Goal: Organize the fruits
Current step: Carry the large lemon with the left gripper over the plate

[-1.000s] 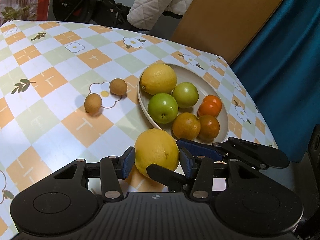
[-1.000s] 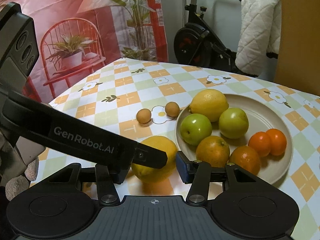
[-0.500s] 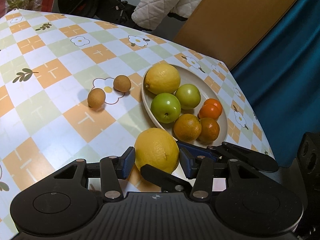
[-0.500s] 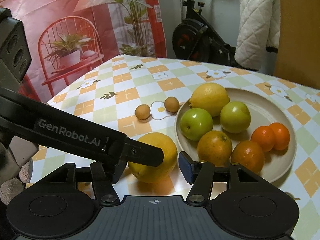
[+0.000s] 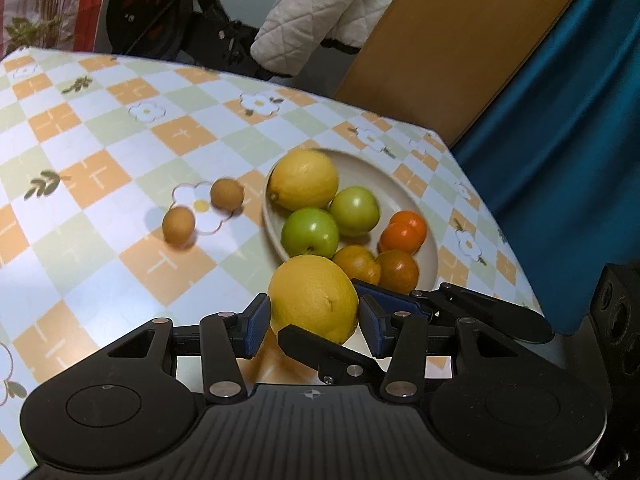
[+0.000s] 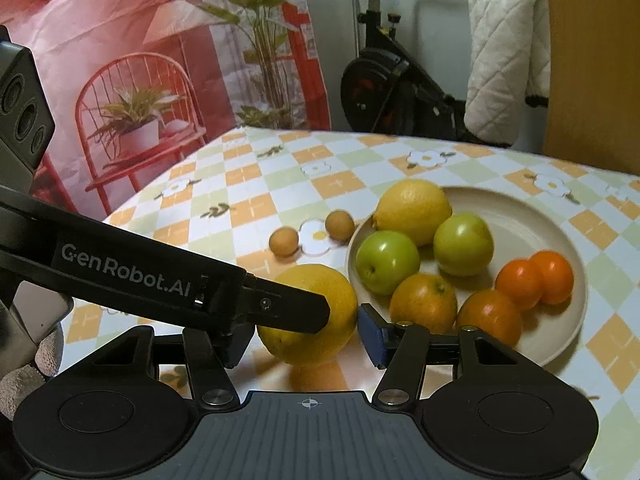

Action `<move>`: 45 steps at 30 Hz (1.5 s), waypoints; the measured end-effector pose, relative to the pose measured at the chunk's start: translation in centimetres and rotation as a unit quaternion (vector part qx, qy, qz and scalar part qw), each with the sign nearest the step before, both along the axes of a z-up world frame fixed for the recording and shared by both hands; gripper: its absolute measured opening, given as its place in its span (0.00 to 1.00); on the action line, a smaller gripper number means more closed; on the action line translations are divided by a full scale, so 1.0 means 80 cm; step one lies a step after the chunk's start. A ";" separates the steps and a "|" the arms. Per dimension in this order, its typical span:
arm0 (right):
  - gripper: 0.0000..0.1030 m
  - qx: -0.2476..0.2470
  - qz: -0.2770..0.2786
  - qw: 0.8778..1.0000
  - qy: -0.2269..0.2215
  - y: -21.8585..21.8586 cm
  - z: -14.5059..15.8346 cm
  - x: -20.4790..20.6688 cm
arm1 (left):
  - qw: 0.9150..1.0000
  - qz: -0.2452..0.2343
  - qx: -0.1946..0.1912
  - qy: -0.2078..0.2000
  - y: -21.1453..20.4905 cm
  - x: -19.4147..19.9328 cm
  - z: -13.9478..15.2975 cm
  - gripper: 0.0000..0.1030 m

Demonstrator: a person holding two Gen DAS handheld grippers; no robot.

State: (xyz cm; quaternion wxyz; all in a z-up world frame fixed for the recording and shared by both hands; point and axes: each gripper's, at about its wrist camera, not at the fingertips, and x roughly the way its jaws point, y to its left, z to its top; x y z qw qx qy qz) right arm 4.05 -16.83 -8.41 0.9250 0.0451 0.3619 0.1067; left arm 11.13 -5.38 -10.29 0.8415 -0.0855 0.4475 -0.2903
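Observation:
A big yellow lemon (image 5: 312, 300) (image 6: 344, 308) sits low by the near left rim of the beige plate (image 5: 400, 176) (image 6: 520, 216). My left gripper (image 5: 315, 326) is shut on it, blue pads against its two sides. One left finger (image 6: 280, 304) crosses in front of the lemon in the right wrist view. My right gripper (image 6: 306, 342) straddles the same lemon crosswise, open, with a thin gap at its right pad. Its fingers (image 5: 328, 350) show before and behind the fruit. The plate holds a second lemon (image 5: 304, 180), two green apples (image 5: 310, 232) and several oranges (image 5: 402, 234).
Two small brown fruits (image 5: 179, 226) (image 5: 227, 195) lie on the checked tablecloth left of the plate. The table's right edge runs past a blue curtain (image 5: 560, 160) and a brown board (image 5: 460, 40). An exercise bike (image 6: 384, 80) and a white quilt stand behind. A gloved hand (image 6: 24, 380) grips the left tool.
The right gripper's jaws have widened a little, so its right pad no longer presses the lemon. The lemon has kept its place between the left pads. Both views shifted only slightly.

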 end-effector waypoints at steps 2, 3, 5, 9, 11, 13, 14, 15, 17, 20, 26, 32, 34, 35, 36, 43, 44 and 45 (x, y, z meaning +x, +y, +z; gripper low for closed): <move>0.51 -0.003 0.001 1.000 -0.009 -0.003 0.009 0.000 | 1.000 -0.001 -0.003 -0.007 -0.003 0.000 0.008 0.49; 0.51 -0.005 0.001 1.000 -0.014 -0.005 0.013 0.000 | 1.000 -0.001 -0.004 -0.010 -0.005 0.000 0.013 0.49; 0.51 -0.009 0.001 1.000 -0.022 -0.010 0.022 0.001 | 1.000 -0.004 -0.005 -0.017 -0.011 0.001 0.022 0.49; 0.51 -0.020 0.001 0.999 -0.042 -0.021 0.041 0.003 | 0.999 -0.011 -0.008 -0.035 -0.023 0.005 0.042 0.49; 0.51 -0.025 -0.001 0.998 -0.052 -0.029 0.051 0.005 | 0.999 -0.016 -0.008 -0.045 -0.033 0.009 0.052 0.49; 0.51 -0.031 -0.004 0.998 -0.060 -0.037 0.059 0.008 | 0.998 -0.021 -0.008 -0.052 -0.044 0.015 0.061 0.49; 0.51 -0.034 -0.006 0.997 -0.064 -0.042 0.063 0.011 | 0.998 -0.023 -0.008 -0.055 -0.049 0.017 0.065 0.49; 0.51 -0.037 -0.008 0.997 -0.068 -0.047 0.066 0.013 | 0.998 -0.025 -0.007 -0.058 -0.054 0.019 0.068 0.49; 0.51 -0.041 -0.013 0.996 -0.072 -0.057 0.072 0.019 | 0.998 -0.031 -0.006 -0.062 -0.068 0.027 0.074 0.49; 0.51 -0.047 -0.019 0.996 -0.076 -0.073 0.074 0.028 | 0.997 -0.044 0.001 -0.067 -0.088 0.039 0.077 0.49; 0.51 -0.046 -0.029 0.996 -0.075 -0.107 0.067 0.051 | 0.996 -0.059 0.013 -0.066 -0.120 0.072 0.074 0.49; 0.51 -0.042 -0.034 0.996 -0.066 -0.133 0.050 0.083 | 0.996 -0.067 0.025 -0.058 -0.142 0.111 0.062 0.49; 0.51 -0.041 -0.035 0.997 -0.062 -0.140 0.042 0.095 | 0.996 -0.066 0.028 -0.053 -0.145 0.120 0.056 0.49; 0.51 -0.040 -0.036 0.997 -0.060 -0.142 0.038 0.099 | 0.996 -0.066 0.029 -0.051 -0.145 0.123 0.053 0.49; 0.51 -0.039 -0.036 0.997 -0.057 -0.146 0.033 0.104 | 0.996 -0.066 0.031 -0.049 -0.147 0.127 0.050 0.49; 0.51 -0.029 -0.042 0.998 -0.038 -0.160 0.007 0.125 | 0.996 -0.071 0.046 -0.034 -0.158 0.145 0.029 0.49; 0.51 -0.027 -0.044 0.998 -0.035 -0.162 0.003 0.127 | 0.996 -0.071 0.047 -0.032 -0.158 0.147 0.027 0.49; 0.51 -0.025 -0.045 0.998 -0.032 -0.162 0.000 0.128 | 0.996 -0.071 0.049 -0.030 -0.159 0.148 0.024 0.49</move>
